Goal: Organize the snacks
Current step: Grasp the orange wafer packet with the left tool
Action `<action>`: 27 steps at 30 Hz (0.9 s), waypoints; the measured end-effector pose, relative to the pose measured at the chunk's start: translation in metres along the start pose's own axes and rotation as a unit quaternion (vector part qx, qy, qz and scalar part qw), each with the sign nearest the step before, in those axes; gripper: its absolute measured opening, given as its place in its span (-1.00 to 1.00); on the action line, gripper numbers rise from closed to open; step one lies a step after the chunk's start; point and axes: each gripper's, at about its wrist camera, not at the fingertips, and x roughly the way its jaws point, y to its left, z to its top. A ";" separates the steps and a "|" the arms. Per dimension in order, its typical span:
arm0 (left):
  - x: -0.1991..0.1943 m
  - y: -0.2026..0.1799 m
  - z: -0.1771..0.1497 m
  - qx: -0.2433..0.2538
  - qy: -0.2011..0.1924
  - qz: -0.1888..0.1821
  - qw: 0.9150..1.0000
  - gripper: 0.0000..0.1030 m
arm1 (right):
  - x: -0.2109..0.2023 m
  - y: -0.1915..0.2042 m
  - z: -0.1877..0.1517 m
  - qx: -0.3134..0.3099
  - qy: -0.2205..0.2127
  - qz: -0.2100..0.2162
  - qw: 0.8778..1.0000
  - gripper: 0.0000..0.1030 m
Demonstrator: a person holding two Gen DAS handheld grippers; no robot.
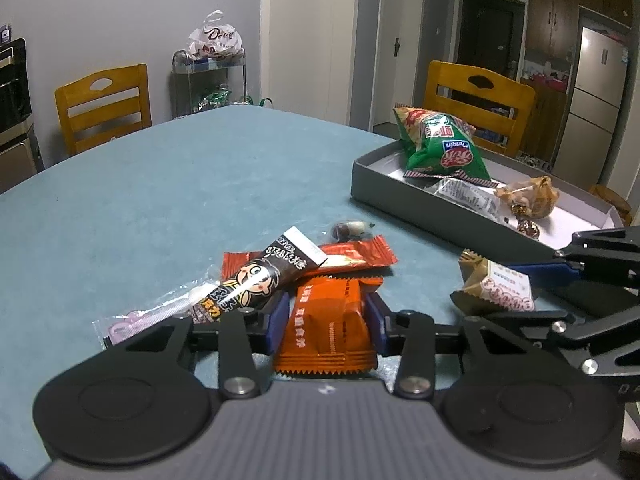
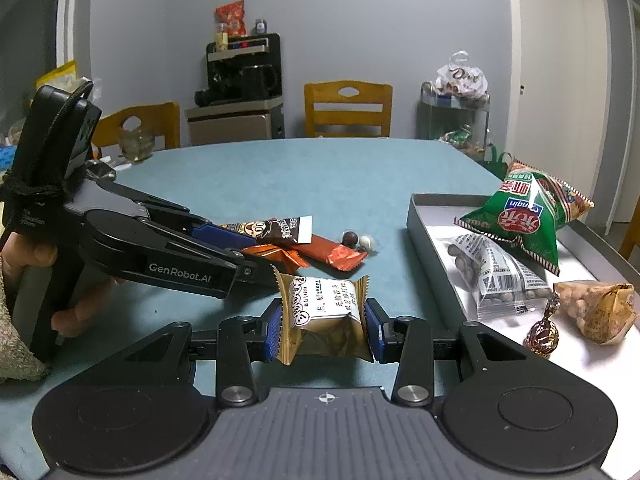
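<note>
While the left gripper [image 1: 326, 320] pinches an orange snack packet [image 1: 328, 332] at lower centre, the right gripper [image 2: 325, 328] holds a tan pastry packet [image 2: 324, 316], and the grey tray [image 2: 434, 256] at right contains a green chip bag [image 2: 524, 220], a clear nut bag [image 2: 496, 276] and wrapped candies [image 2: 542, 334].

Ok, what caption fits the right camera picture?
Right gripper pinches a gold snack packet beside the tray.

blue-green table [image 1: 180, 168] bears grey tray [image 1: 384, 184] and loose snack packets [image 1: 352, 256].
</note>
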 end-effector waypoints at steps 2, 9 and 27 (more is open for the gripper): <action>0.000 -0.001 -0.001 0.001 0.002 0.000 1.000 -0.23 | -0.001 0.002 0.000 -0.002 0.001 -0.001 1.000 -0.17; 0.001 -0.001 -0.002 0.001 0.006 -0.002 1.000 -0.23 | 0.001 0.005 0.000 -0.006 0.004 0.000 1.000 -0.17; 0.013 -0.010 -0.005 0.020 0.025 -0.044 0.999 0.67 | 0.001 0.000 0.000 0.003 0.003 -0.001 1.000 -0.17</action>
